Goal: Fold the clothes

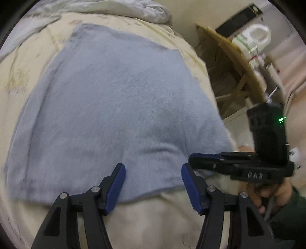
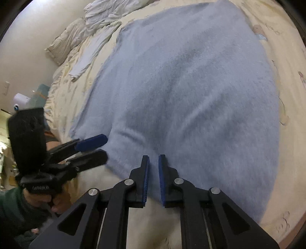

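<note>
I am working on a pale blue fleecy garment [image 1: 114, 107], probably a sweater, which is lying spread flat on the cream bedsheet [image 1: 156, 220], its near hem running just ahead of both my tools. My left gripper [image 1: 153, 182] is hovering over that hem with its jaws standing wide and nothing between them. My right gripper [image 2: 153, 176] is sitting over the near hem further along, its jaws drawn down to a narrow slit; the blue pads [image 2: 146, 180] are showing a strip of fleece through the gap, but I cannot tell whether they are actually pinching any cloth.

What I am judging as risky: the fleece is thick and soft, so if my right jaws are closing on air or only on pile, the hem is going to slip out as soon as I lift. My left jaws are open above the hem, not around it, so a careless close could be catching the sheet underneath along with the garment, dragging bedding into the fold. Lifting the two sides unevenly would be skewing the fold line. The crumpled white bedding [image 2: 103, 17] at the far end is lying well apart.

As for writing, the right tool's body in the left view is bearing raised letters that look like "DAS" [image 1: 255, 174]; the white jug [image 1: 254, 38] on the wooden shelf is carrying a green label too blurred to read.
</note>
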Demonstrator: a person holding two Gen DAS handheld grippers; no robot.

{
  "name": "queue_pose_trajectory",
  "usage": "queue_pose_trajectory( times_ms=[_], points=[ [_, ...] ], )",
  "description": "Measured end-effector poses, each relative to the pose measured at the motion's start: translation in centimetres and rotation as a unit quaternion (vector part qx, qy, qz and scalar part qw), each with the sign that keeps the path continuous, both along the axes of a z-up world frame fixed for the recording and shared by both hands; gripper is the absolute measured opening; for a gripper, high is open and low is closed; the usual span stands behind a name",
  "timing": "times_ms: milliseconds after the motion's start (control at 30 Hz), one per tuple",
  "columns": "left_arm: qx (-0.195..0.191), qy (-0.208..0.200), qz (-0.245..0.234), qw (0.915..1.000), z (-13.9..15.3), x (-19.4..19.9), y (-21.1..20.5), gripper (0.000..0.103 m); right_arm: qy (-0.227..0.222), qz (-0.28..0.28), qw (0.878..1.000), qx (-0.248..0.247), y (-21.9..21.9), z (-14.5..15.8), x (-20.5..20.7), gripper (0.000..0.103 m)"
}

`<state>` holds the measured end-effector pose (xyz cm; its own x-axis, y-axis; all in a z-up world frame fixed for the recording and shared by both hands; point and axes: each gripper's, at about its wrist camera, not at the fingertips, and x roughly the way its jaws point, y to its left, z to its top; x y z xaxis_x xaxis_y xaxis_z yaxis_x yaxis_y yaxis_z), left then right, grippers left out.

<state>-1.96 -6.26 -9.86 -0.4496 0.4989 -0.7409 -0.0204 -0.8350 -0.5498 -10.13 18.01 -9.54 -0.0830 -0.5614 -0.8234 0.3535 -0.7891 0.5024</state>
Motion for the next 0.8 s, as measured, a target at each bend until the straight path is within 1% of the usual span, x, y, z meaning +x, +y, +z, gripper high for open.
queue_pose_trajectory(
  times_ms=[33, 100, 133, 267, 300, 367, 433, 467, 500, 533, 633, 667, 700, 733, 800],
  points=[
    [0.011, 0.002, 0.006, 0.9999, 0.2, 0.0, -0.4, 0.061, -0.001, 0.000, 1.000, -0.007, 0.4, 0.4, -0.1, 0.012],
    [0.022, 0.019, 0.017, 0.9994, 1.1, -1.0, -1.1, 0.061, 0.032, -0.009, 0.999, -0.020, 1.0, 1.6, -1.3, 0.012],
    [0.026, 0.026, 0.020, 0.9991, 1.4, -1.8, -1.2, 0.061, 0.040, -0.014, 0.999, -0.026, 1.3, 2.0, -2.0, 0.015],
    [0.043, 0.027, 0.027, 0.9984, 1.4, -6.2, -1.1, 0.061, 0.040, -0.053, 0.995, -0.070, 2.9, 2.5, -6.4, 0.015],
    [0.046, 0.025, 0.026, 0.9983, 1.3, -7.3, -0.9, 0.061, 0.040, -0.058, 0.995, -0.071, 2.6, 2.3, -7.3, 0.015],
    [0.040, 0.014, 0.021, 0.9989, 0.7, -8.7, 0.2, 0.061, 0.035, -0.066, 0.994, -0.075, 2.2, 1.6, -9.4, 0.015],
    [0.031, -0.010, 0.019, 0.9993, -0.9, -10.5, 0.9, 0.062, 0.028, -0.070, 0.996, -0.052, 1.7, 0.4, -11.0, 0.015],
    [0.028, -0.023, 0.017, 0.9992, -1.8, -11.6, 1.3, 0.061, 0.027, -0.071, 0.997, -0.035, 1.4, -0.2, -11.8, 0.012],
    [0.029, -0.028, 0.016, 0.9991, -2.3, -12.5, 1.5, 0.061, 0.032, -0.070, 0.997, -0.017, 1.6, -0.5, -12.4, 0.010],
    [0.032, -0.024, 0.016, 0.9991, -2.1, -12.7, 1.4, 0.061, 0.037, -0.070, 0.997, 0.002, 1.9, -0.8, -12.9, 0.006],
    [0.020, -0.029, 0.011, 0.9993, -1.1, -12.0, 0.6, 0.061, 0.059, -0.091, 0.993, 0.042, 4.9, 0.2, -13.9, 0.006],
    [0.022, -0.027, 0.010, 0.9993, -0.7, -11.9, 0.2, 0.062, 0.062, -0.097, 0.992, 0.048, 5.9, 0.8, -14.3, 0.006],
    [0.032, -0.020, 0.012, 0.9992, 0.0, -12.0, -0.5, 0.061, 0.063, -0.096, 0.992, 0.043, 6.4, 1.3, -14.7, 0.012],
    [0.040, -0.011, 0.014, 0.9990, 0.7, -12.3, -1.2, 0.061, 0.072, -0.086, 0.993, 0.035, 6.6, 2.2, -15.4, 0.014],
    [0.037, 0.006, 0.020, 0.9991, 1.8, -14.4, -2.5, 0.062, 0.095, -0.068, 0.993, 0.029, 6.2, 3.7, -16.8, 0.014]
  ],
)
